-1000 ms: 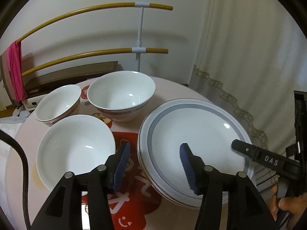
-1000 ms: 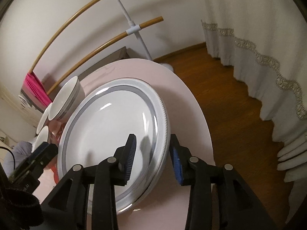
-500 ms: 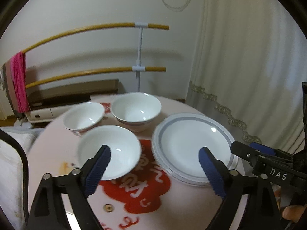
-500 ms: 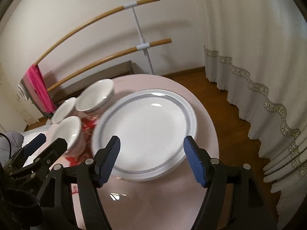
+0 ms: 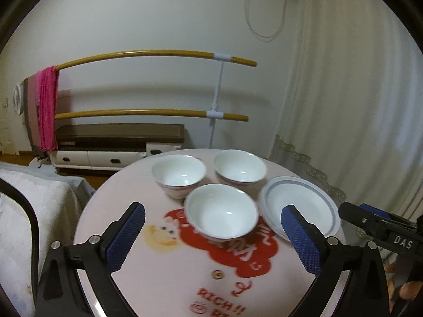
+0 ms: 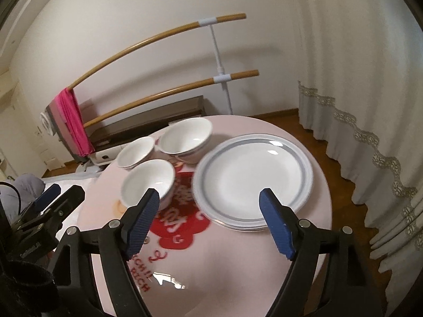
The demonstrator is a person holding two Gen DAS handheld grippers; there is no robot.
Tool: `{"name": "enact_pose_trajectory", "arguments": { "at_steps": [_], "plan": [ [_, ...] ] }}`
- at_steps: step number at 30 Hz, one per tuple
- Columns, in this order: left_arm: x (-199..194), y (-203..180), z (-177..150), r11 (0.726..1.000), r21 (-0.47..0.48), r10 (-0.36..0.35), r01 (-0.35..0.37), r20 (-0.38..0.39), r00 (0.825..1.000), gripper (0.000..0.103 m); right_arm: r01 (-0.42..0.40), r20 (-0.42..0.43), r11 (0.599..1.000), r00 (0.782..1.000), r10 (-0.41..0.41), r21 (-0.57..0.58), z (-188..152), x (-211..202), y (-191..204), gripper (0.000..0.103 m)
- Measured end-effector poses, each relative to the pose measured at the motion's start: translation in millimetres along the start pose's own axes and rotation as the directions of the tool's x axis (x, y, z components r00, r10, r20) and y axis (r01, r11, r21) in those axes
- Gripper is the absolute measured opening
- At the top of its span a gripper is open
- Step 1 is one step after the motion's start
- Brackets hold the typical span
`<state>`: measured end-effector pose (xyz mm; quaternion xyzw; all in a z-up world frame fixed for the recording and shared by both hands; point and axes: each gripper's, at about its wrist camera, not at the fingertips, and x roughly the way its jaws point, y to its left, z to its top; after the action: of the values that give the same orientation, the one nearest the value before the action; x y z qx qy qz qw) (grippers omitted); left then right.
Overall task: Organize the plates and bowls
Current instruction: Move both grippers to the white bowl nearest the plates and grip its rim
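Note:
A stack of white plates with a grey band (image 5: pixel 301 211) (image 6: pixel 253 177) lies at the right of a round pink table (image 5: pixel 164 269) (image 6: pixel 238 264). Three white bowls stand apart to its left: a near one (image 5: pixel 220 212) (image 6: pixel 148 182), a far left one (image 5: pixel 178 174) (image 6: pixel 134 152) and a far right one (image 5: pixel 239 167) (image 6: pixel 185 138). My left gripper (image 5: pixel 211 237) is open and empty, above the table in front of the near bowl. My right gripper (image 6: pixel 210 220) is open and empty, in front of the plates; it also shows at the right edge of the left wrist view (image 5: pixel 375 222).
A rack of two yellow bars (image 5: pixel 158 55) (image 6: pixel 158 39) with a pink cloth (image 5: pixel 47 105) (image 6: pixel 75 121) stands behind the table. A low cabinet (image 5: pixel 119 134) lies below it. A white curtain (image 5: pixel 357 105) (image 6: pixel 370 79) hangs at the right. A bed (image 5: pixel 31 211) is at the left.
Both grippers have opened wide and pulled back and up from the plate stack. The right gripper, nearly closed around the plates' rim a second ago, has let go.

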<state>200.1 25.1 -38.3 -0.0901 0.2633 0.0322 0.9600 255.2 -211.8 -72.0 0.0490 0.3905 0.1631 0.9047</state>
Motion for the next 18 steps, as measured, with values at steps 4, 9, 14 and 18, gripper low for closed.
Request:
{"name": "enact_pose_trajectory", "arguments": {
  "at_steps": [4, 9, 14, 18],
  "plan": [
    [6, 18, 2, 1.0, -0.026, 0.016, -0.016, -0.021, 1.0, 0.101, -0.014, -0.015, 0.999, 1.0, 0.014, -0.031, 2, 9, 18, 0.08],
    [22, 37, 16, 1.0, -0.02, 0.017, -0.019, -0.089, 0.996, 0.101, -0.045, -0.064, 0.997, 0.997, 0.041, -0.065, 6, 31, 39, 0.08],
    [54, 48, 30, 1.0, -0.018, 0.022, -0.025, -0.17, 0.985, 0.101, -0.073, -0.121, 0.995, 0.991, 0.064, -0.072, 11, 62, 49, 0.08],
    [78, 53, 37, 1.0, -0.022, 0.01, -0.016, -0.242, 0.97, 0.1, -0.1, -0.19, 0.992, 0.978, 0.084, -0.074, 18, 93, 53, 0.08]
  ]
}}
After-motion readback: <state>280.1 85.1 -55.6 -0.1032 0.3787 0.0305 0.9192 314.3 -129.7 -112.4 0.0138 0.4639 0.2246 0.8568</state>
